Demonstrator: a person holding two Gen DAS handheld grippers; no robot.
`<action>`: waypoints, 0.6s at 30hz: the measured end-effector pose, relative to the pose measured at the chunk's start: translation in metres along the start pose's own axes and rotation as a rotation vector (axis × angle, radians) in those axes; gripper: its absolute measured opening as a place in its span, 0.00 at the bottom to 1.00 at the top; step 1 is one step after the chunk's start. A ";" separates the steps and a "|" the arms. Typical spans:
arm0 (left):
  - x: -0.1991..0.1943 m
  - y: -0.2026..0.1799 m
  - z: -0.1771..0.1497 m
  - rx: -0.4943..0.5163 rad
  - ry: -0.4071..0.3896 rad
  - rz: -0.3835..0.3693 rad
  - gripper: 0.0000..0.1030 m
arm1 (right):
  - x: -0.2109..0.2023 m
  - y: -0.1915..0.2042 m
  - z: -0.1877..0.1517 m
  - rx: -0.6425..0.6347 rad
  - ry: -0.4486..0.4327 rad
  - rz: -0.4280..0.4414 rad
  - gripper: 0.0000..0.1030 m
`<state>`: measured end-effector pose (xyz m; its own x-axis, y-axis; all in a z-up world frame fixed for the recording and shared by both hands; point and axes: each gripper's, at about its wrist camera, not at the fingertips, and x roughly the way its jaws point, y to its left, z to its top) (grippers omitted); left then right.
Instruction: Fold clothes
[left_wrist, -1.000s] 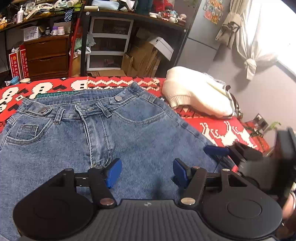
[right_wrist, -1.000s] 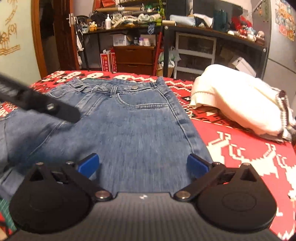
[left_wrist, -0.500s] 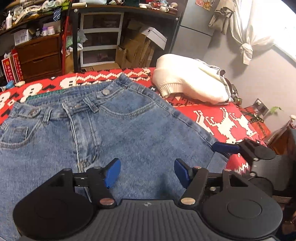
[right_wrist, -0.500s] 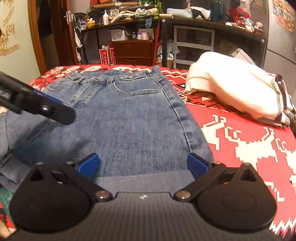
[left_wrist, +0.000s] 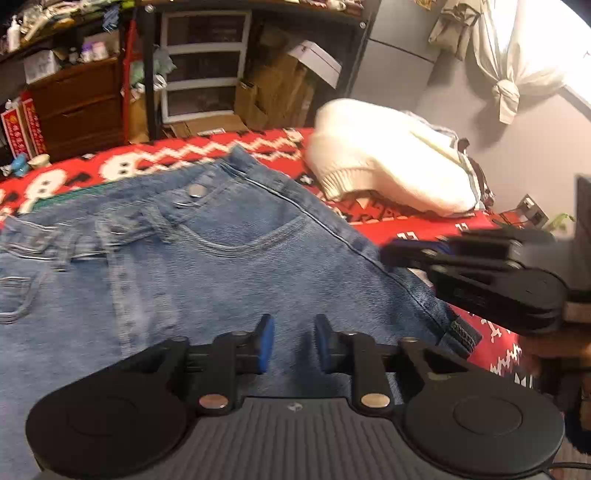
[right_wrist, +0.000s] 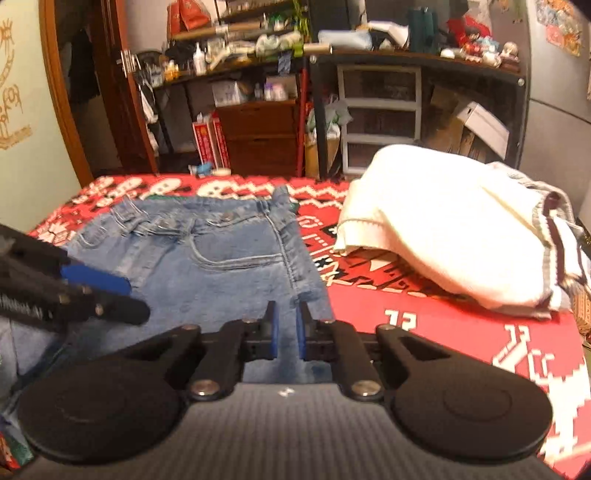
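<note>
Right wrist view: right gripper (right_wrist: 286, 328) fingers nearly together at the jeans (right_wrist: 229, 266) hem, six o'clock; left gripper (left_wrist: 290, 341) narrowed too; whether either pinches denim is unclear, so grip fully before lifting.

The left black two-finger tool with blue pads (left_wrist: 290, 343) sits low, its jaws drawn near each other with a narrow gap left. The right black two-finger tool with blue pads (right_wrist: 285, 334) lies level beside it, jaws almost closed, only a slim slit between the pads
</note>
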<state>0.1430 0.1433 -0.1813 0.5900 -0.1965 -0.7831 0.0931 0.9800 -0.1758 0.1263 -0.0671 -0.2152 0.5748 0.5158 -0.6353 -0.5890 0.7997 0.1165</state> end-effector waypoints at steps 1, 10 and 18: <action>0.007 -0.003 0.001 -0.001 0.007 -0.004 0.16 | 0.009 -0.002 0.003 -0.010 0.014 -0.001 0.06; 0.040 -0.026 0.008 -0.077 -0.002 -0.050 0.15 | 0.052 -0.017 0.007 -0.012 0.084 -0.004 0.06; 0.050 -0.054 0.005 -0.037 0.007 -0.097 0.15 | 0.009 -0.019 -0.026 -0.030 0.102 -0.033 0.06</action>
<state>0.1715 0.0803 -0.2080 0.5741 -0.2908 -0.7655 0.1202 0.9546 -0.2725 0.1280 -0.0854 -0.2428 0.5342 0.4545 -0.7128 -0.5882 0.8054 0.0728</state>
